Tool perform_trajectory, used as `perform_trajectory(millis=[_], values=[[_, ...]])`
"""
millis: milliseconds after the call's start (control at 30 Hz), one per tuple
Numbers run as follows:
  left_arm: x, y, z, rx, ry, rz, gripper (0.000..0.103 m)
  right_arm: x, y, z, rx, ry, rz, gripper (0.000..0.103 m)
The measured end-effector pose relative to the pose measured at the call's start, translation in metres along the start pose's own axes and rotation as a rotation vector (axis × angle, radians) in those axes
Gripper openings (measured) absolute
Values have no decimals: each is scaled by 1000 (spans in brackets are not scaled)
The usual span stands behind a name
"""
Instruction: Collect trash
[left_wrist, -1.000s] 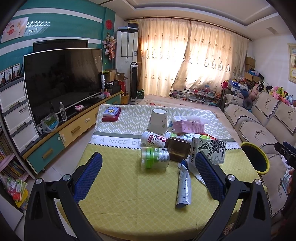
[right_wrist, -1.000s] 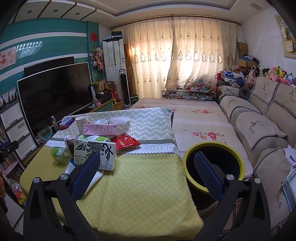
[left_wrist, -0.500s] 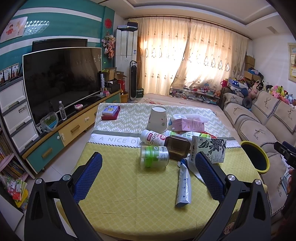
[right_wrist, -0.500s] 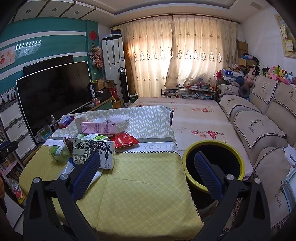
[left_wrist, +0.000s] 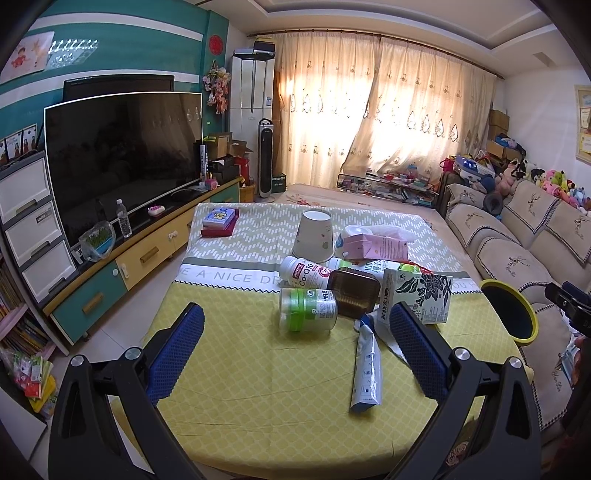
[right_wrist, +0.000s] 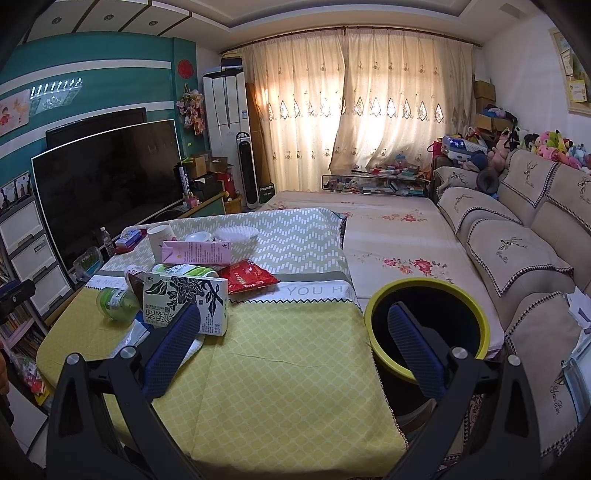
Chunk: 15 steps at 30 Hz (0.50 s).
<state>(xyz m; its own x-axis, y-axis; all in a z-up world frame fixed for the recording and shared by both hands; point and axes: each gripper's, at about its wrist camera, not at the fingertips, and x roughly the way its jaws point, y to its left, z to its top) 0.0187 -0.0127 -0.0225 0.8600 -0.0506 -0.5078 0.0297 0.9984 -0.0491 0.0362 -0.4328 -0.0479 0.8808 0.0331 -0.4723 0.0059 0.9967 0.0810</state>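
Trash lies in a heap on the yellow-clothed table (left_wrist: 258, 369): a green-capped jar (left_wrist: 308, 309), a white Co-Q10 bottle (left_wrist: 304, 272), a brown tray (left_wrist: 354, 293), a black-and-white flower carton (left_wrist: 421, 295) (right_wrist: 186, 304), a white tube (left_wrist: 367, 369), a pink carton (left_wrist: 376, 248) (right_wrist: 195, 253), an upturned paper cup (left_wrist: 314, 236) and a red packet (right_wrist: 247, 277). A yellow-rimmed black bin (right_wrist: 428, 328) (left_wrist: 509, 314) stands at the table's right side. My left gripper (left_wrist: 295, 328) is open and empty, short of the jar. My right gripper (right_wrist: 291, 332) is open and empty, between carton and bin.
A large TV (left_wrist: 122, 155) on a teal and yellow cabinet (left_wrist: 110, 273) runs along the left. A beige sofa (right_wrist: 524, 251) is on the right. A flowered low bed (right_wrist: 391, 236) lies behind the table. A small box (left_wrist: 219, 219) sits at the table's far left corner.
Both grippers have shifted only slightly; the view drifts a little and the trash looks marginally nearer. Nothing was taken hold of or moved.
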Motion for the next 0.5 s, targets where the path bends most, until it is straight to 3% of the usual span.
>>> perform_trajectory(millis=[500], values=[[1, 0, 0, 0, 2, 1, 99, 6, 1, -4, 1, 7, -3, 97]])
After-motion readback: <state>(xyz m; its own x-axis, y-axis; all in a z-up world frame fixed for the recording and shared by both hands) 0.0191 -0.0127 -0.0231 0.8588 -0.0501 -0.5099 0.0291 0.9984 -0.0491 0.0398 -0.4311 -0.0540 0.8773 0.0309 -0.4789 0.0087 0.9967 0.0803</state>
